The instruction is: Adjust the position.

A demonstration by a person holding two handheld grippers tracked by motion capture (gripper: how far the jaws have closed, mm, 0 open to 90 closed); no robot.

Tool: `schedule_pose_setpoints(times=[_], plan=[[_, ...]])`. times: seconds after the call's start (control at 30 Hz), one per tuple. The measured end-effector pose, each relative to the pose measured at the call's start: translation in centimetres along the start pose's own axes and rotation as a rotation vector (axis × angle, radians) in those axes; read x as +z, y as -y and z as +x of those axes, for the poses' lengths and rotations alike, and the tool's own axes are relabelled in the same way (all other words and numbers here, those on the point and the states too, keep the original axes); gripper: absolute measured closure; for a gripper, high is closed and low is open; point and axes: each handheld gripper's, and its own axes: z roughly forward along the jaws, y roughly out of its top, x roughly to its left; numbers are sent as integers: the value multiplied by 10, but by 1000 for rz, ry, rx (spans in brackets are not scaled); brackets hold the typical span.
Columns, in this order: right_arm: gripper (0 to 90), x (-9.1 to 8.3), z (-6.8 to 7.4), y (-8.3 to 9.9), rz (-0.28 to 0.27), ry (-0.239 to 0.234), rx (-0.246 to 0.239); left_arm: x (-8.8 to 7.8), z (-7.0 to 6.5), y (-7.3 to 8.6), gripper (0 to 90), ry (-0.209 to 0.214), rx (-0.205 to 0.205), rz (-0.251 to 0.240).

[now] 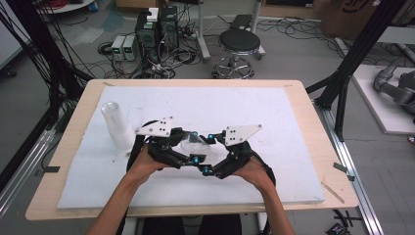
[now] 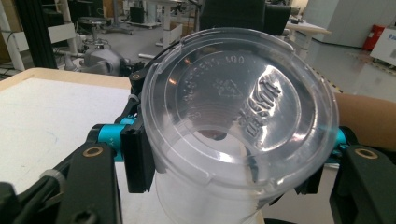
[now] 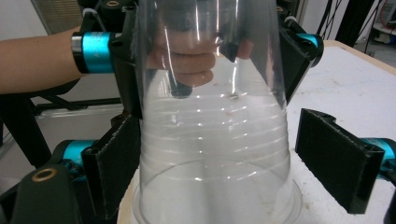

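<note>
Risk of crushing or slipping: clear plastic cup (image 2: 233, 126) is thin and slick, pinched near its base between left gripper (image 2: 229, 172) pads, held above white table pad (image 1: 274, 112). Right gripper (image 3: 219, 163) jaws spread either side of cup's wider rim end, left pad touching, right pad apart; closing off-centre could pop it loose. Both hands low, grippers facing each other, cup stack (image 1: 116, 125) beside left gripper

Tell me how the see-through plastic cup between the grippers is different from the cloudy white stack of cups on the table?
The see-through plastic cup is held up, lying sideways, clamped by the left gripper. The cloudy white stack of cups stands alone on the white board, leaning slightly. The held cup looks clearer. Both are plastic and tapered.
</note>
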Motion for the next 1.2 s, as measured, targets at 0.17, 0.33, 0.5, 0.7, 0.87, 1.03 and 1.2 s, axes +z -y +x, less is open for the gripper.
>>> schedule_pose_setpoints(times=[0.17,0.33,0.5,0.7,0.87,1.03,1.2], plan=[[232,-1,1,-1,-1,-14,-20,-1,0,0,371,1,-3,-2],[282,0,1,-1,3,-34,-31,-1,0,0,375,3,-2,4],[297,0,1,-1,7,-37,-30,-1,1,0,376,3,-2,10],[323,0,0,-1,12,-35,-35,-1,1,1,376,1,-2,11],[327,0,0,-1,11,-29,-38,-1,1,1,368,0,-1,14],[327,0,0,0,16,-21,-31,0,1,1,126,-26,-6,3],[327,-1,-1,0,18,-22,-28,-2,1,1,67,-28,5,-2]])
